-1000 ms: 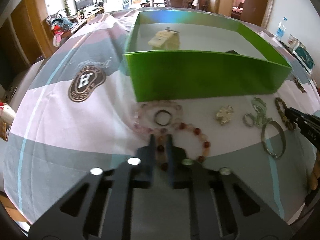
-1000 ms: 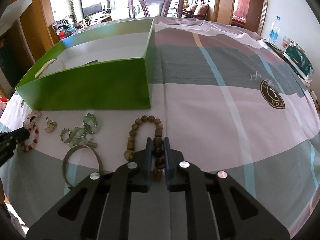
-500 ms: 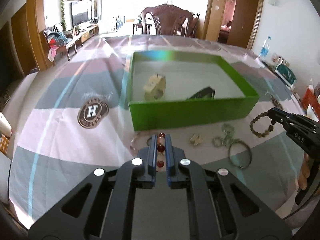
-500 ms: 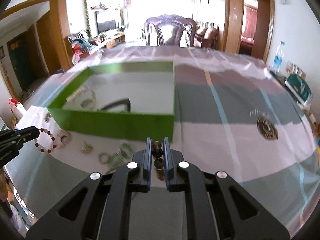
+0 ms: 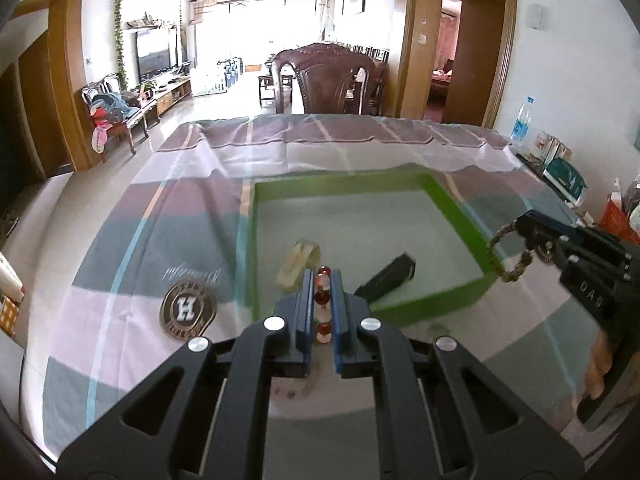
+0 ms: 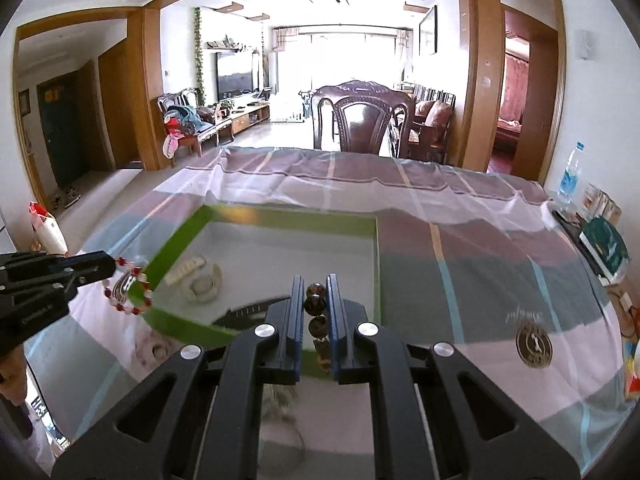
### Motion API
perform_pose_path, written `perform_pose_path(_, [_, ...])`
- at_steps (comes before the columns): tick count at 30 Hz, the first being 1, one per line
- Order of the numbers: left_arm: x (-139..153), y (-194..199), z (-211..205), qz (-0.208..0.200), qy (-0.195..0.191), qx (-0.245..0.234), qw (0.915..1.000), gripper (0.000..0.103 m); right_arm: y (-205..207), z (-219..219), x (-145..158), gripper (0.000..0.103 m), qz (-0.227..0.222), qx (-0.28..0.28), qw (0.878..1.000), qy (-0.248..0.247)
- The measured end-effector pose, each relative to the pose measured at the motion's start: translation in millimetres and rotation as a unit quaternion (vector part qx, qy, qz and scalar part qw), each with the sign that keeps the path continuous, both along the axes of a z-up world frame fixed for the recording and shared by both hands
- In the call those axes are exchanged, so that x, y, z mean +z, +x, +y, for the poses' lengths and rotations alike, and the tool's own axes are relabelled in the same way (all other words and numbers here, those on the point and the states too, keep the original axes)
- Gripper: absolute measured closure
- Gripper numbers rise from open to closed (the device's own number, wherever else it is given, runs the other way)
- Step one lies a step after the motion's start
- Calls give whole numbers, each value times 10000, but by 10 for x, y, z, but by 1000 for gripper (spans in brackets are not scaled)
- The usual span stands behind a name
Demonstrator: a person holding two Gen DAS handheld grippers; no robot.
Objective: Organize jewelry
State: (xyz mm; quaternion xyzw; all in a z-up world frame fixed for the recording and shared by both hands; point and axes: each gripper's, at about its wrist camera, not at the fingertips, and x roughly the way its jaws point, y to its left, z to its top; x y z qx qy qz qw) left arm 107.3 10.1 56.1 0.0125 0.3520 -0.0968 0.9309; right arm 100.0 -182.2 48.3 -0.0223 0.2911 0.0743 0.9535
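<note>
My left gripper [image 5: 322,276] is shut on a red and pink bead bracelet [image 5: 322,298], held above the near left part of the green box [image 5: 456,210]. In the right wrist view the bracelet [image 6: 129,292] hangs from that gripper [image 6: 114,266]. My right gripper [image 6: 315,280] is shut on a brown wooden bead bracelet [image 6: 316,304] above the box's near wall [image 6: 180,322]; in the left wrist view it [image 5: 510,254] dangles from the gripper [image 5: 520,226] over the box's right wall. Inside the box lie a cream watch [image 6: 200,282] and a black comb-like piece [image 5: 386,278].
More jewelry lies on the checked tablecloth in front of the box, partly hidden under the grippers: a pale bracelet with a ring [image 6: 154,350] and a metal bangle [image 6: 298,440]. A water bottle [image 6: 570,176] and books [image 6: 604,244] stand at the right edge. A dark chair [image 6: 360,120] is behind the table.
Both grippers have risen from the table with their bracelets and moved forward over the green box. The loose jewelry is now below and behind them.
</note>
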Motion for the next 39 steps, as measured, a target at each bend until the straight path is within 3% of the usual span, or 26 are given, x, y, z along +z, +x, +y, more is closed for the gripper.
perform_pose_path(9, [-234, 578, -244, 383, -90, 11, 9992, 95, 511, 144, -231, 92, 469, -15, 9989, -10])
perform_pose_path(16, [-446, 748, -279, 556, 22, 30, 9984, 92, 712, 192, -468, 91, 832, -34, 9965, -103])
perform_pose_path(18, [-458, 699, -258, 566, 56, 36, 9984, 72, 689, 192, -476, 68, 843, -76, 9963, -164])
perform_pose_path(19, [-450, 660, -241, 539, 55, 36, 9985, 69, 666, 178, -464, 43, 810, -85, 9965, -159])
perform_pose_path(20, [-443, 592, -195, 489, 57, 41, 9988, 69, 589, 144, -430, 39, 699, -114, 9974, -119])
perform_pose_path(25, [-509, 254, 172, 472, 63, 372, 9982, 69, 92, -70, -332, 39, 436, -21, 9990, 24])
perform_pose_path(28, [-689, 80, 415, 653, 44, 687, 9955, 69, -86, -172, -439, 52, 541, -30, 9985, 21])
perform_pose_path(32, [-953, -2, 509, 986, 76, 829, 9916, 68, -65, -217, -778, 72, 1131, 34, 9935, 160])
perform_pose_path(39, [-1195, -33, 357, 1250, 195, 676, 9897, 62, 126, -23, -1236, 72, 1921, 274, 9805, 324])
